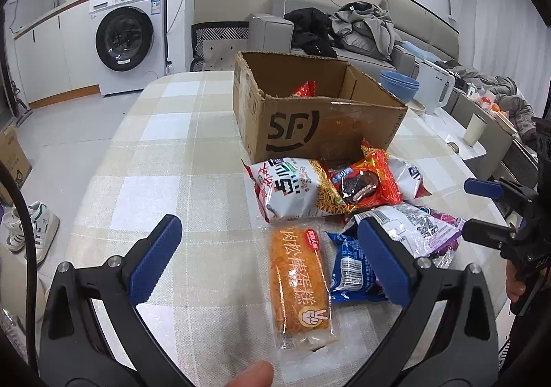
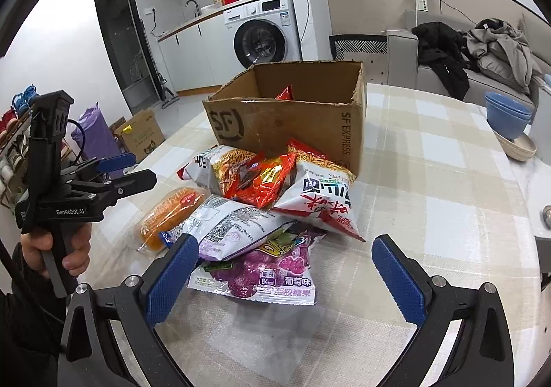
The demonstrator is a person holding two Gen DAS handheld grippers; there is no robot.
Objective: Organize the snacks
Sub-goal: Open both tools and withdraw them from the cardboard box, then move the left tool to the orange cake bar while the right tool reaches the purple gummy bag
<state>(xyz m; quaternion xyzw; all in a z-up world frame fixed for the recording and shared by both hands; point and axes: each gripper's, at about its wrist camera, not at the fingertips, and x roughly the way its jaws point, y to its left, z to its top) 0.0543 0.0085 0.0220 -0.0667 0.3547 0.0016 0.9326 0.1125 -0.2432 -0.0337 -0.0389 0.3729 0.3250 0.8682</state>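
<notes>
An open cardboard box [image 1: 303, 125] [image 2: 292, 122] stands on the checked tablecloth with a red packet [image 1: 304, 89] [image 2: 286, 92] inside. In front of it lies a heap of snack packets. An orange cake bar [image 1: 298, 280] [image 2: 172, 211] lies nearest my left gripper [image 1: 272, 256], which hangs open above it, with a blue packet [image 1: 354, 273] beside the right finger. My right gripper [image 2: 286, 270] is open over a purple grape candy bag [image 2: 268, 276]. A white noodle-snack bag [image 1: 292, 190] [image 2: 323, 201] and a red packet [image 1: 365, 180] [image 2: 261, 180] lie close to the box.
Stacked blue bowls [image 1: 399, 84] [image 2: 508, 115], a white kettle [image 1: 434, 91] and a cup [image 1: 475, 128] stand at the table's right side. A sofa with clothes [image 1: 361, 29] is behind. A washing machine [image 1: 131, 35] and shoes [image 1: 31, 232] are to the left.
</notes>
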